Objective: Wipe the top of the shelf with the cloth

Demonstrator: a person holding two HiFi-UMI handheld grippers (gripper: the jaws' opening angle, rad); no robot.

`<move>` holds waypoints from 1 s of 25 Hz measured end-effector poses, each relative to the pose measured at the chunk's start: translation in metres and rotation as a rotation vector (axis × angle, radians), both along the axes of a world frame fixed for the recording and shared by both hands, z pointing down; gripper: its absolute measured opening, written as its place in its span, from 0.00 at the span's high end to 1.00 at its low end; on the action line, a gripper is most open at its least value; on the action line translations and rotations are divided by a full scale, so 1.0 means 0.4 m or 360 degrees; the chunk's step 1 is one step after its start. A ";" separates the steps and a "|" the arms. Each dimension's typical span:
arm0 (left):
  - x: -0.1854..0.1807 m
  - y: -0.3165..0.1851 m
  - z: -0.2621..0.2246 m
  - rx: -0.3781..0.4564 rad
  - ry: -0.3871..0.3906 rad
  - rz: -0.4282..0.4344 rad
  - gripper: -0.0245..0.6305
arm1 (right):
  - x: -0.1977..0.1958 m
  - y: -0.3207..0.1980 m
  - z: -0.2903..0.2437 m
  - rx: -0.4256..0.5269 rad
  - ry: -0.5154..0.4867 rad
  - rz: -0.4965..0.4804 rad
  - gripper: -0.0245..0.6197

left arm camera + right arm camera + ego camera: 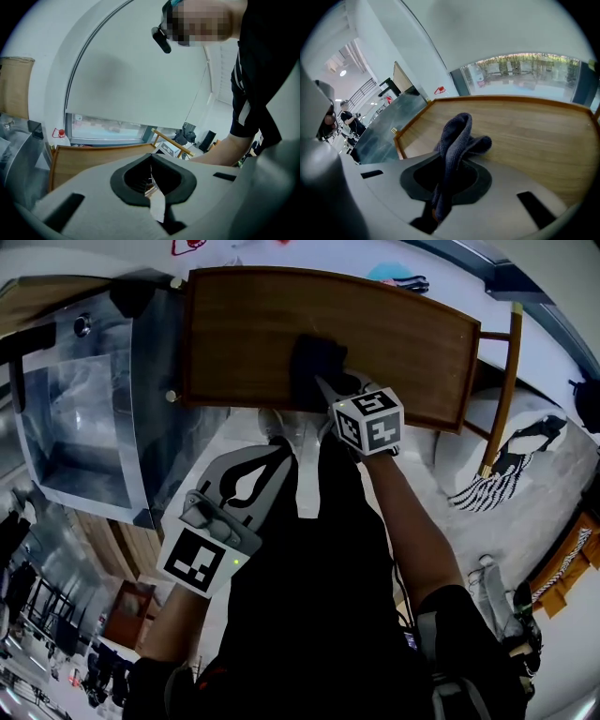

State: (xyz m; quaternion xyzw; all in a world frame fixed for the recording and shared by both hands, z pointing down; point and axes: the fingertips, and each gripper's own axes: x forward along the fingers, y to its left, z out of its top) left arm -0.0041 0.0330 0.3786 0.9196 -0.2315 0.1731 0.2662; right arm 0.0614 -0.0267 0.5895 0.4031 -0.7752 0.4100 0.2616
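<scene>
The wooden shelf top (375, 329) with a raised rim fills the upper middle of the head view. A dark grey cloth (316, 367) rests on it near its front edge, pinched in my right gripper (330, 390). In the right gripper view the cloth (457, 140) stands folded between the shut jaws, its tip touching the wooden shelf top (534, 136). My left gripper (281, 448) hangs lower, off the shelf's front, jaws together with nothing held. The left gripper view looks over the shelf's rim (93, 157) toward a window.
A glass-topped metal cabinet (84, 409) adjoins the shelf on the left. A wooden chair frame (502, 399) and a striped cloth (497, 486) lie at the right. A person's arm (220, 150) crosses the left gripper view.
</scene>
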 end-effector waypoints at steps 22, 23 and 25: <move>0.298 0.017 -0.029 0.0032 0.0030 0.0207 0.93 | 0.414 0.081 -0.011 0.0001 0.0241 0.0170 0.90; 0.310 0.018 -0.030 0.0034 0.0031 0.0214 0.93 | 0.432 0.085 -0.012 0.0001 0.0265 0.0171 0.90; 0.330 0.021 -0.033 0.0035 0.0036 0.0224 0.93 | 0.466 0.094 -0.014 0.0000 0.0311 0.0170 0.90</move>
